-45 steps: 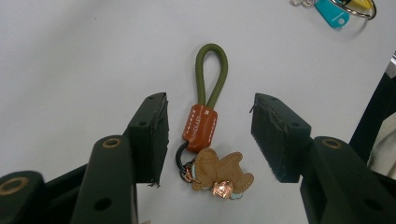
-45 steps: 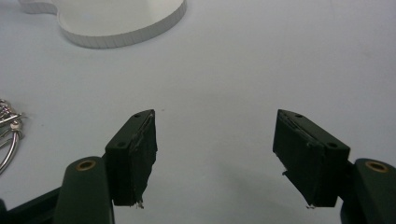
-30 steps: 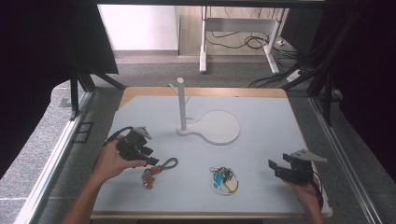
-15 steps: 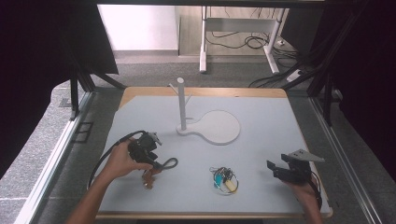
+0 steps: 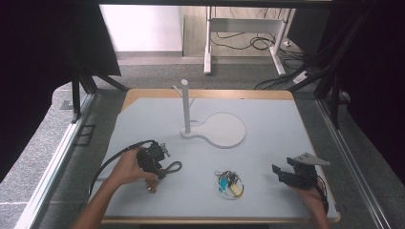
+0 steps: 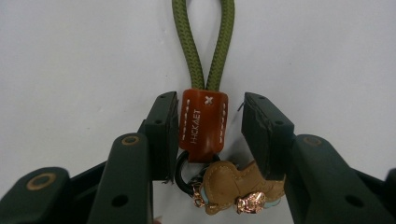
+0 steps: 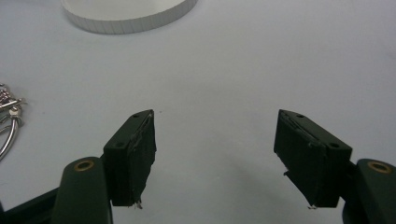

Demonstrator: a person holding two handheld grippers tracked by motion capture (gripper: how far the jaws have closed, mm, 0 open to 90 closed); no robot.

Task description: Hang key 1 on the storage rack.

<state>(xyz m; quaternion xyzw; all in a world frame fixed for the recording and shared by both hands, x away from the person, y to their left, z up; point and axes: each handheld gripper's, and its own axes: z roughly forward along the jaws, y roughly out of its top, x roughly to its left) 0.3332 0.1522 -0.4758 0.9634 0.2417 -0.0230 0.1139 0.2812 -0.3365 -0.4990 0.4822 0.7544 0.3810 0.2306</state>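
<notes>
A keychain lies on the table, made of a green cord loop (image 6: 204,42), a brown leather tab (image 6: 204,122) and a tan leather charm (image 6: 229,184). My left gripper (image 6: 208,101) is lowered over it with the tab between its jaws. The jaws have just been closing; one pad rests against the tab and a narrow gap remains at the other. In the high view the left gripper (image 5: 156,160) sits at the table's front left, with the cord loop (image 5: 175,167) sticking out to its right. My right gripper (image 7: 215,128) stands open over bare table, at the front right (image 5: 282,174).
A bunch of keys on a ring (image 5: 229,183) lies at the front middle, and its edge (image 7: 7,123) shows left of my right gripper. A white post stand (image 5: 186,107) on a round flat base (image 5: 224,130) stands mid-table.
My left hand has sunk and slid right onto the keychain, and its jaws have narrowed around the brown tab. The right hand has stayed put.
</notes>
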